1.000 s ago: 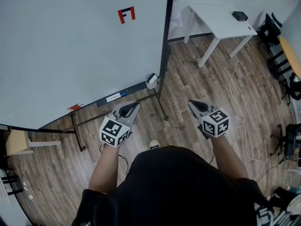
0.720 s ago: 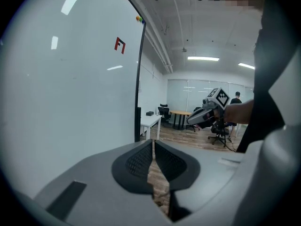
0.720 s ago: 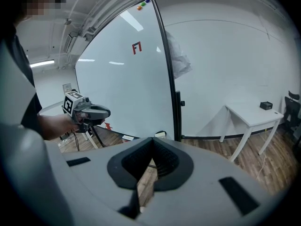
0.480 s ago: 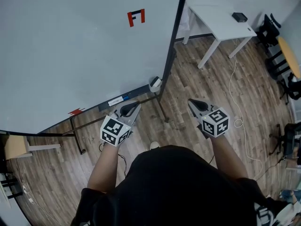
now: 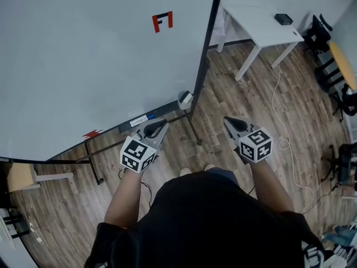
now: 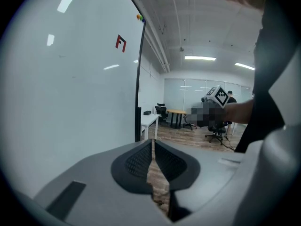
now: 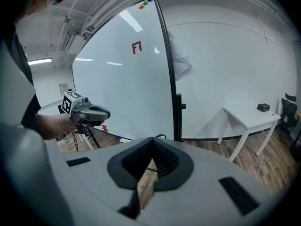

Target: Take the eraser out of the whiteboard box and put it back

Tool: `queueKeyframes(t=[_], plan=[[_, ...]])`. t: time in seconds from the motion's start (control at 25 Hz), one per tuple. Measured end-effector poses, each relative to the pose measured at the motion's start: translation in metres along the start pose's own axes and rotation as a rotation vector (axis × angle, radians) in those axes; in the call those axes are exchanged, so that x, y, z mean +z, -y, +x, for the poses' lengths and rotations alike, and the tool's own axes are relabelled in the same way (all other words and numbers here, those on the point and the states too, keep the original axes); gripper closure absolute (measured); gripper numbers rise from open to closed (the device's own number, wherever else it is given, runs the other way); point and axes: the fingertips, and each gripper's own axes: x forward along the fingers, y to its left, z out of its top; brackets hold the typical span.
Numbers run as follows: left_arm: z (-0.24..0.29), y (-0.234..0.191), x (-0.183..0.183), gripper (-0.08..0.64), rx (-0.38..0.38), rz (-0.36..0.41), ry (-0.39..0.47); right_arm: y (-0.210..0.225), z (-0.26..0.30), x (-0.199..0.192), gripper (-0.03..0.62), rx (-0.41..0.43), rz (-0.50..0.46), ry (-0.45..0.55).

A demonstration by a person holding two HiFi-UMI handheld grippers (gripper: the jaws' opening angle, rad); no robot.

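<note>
The whiteboard [image 5: 83,60] fills the left of the head view, and a narrow tray [image 5: 146,118] runs along its bottom edge. At the tray's right end sits a small white box [image 5: 184,99]; I cannot make out the eraser. My left gripper [image 5: 161,125] hovers just in front of the tray, shut with nothing in it, and its pads meet in the left gripper view [image 6: 153,144]. My right gripper [image 5: 228,121] hangs over the wood floor to the right of the board, also shut and empty [image 7: 152,143]. The board's dark frame post [image 7: 178,112] stands ahead of it.
A red and black mark [image 5: 163,21] sits high on the board. Stand legs [image 5: 192,128] spread over the floor under the tray. A white table [image 5: 268,29] with a black box [image 5: 283,19] stands at the back right. A white cable [image 5: 277,94] and office chairs [image 5: 329,49] lie to the right.
In the head view the whiteboard's edge, tray and white box have slid to the right. Both grippers keep the same pose and stay shut. A second shoe tip now shows below.
</note>
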Motion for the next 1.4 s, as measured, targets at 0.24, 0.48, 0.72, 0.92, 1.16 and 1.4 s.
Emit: queueKeyframes(t=[0.24,0.48,0.72,0.92,1.16,1.4], plan=[[0.002,0.004,0.0,0.543,-0.002,0.005,-0.004,0.003,-0.002,-0.001,0.6,-0.009,0.001,0.001],[0.003,0.003,0.002,0.543,0.016,0.005,-0.006,0.007,0.001,0.005,0.6,0.003,-0.011,0.008],[0.013,0.001,0.002,0.543,0.032,-0.002,-0.02,0.016,0.008,0.007,0.6,0.026,-0.015,0.006],[0.024,-0.006,0.002,0.543,0.049,-0.013,-0.027,0.028,0.017,0.008,0.6,0.045,-0.013,-0.003],[0.039,-0.014,0.005,0.543,0.07,-0.023,-0.036,0.043,0.029,0.01,0.6,0.072,-0.012,-0.017],[0.056,-0.024,0.002,0.543,0.092,-0.04,-0.056,0.058,0.042,0.008,0.6,0.106,-0.013,-0.047]])
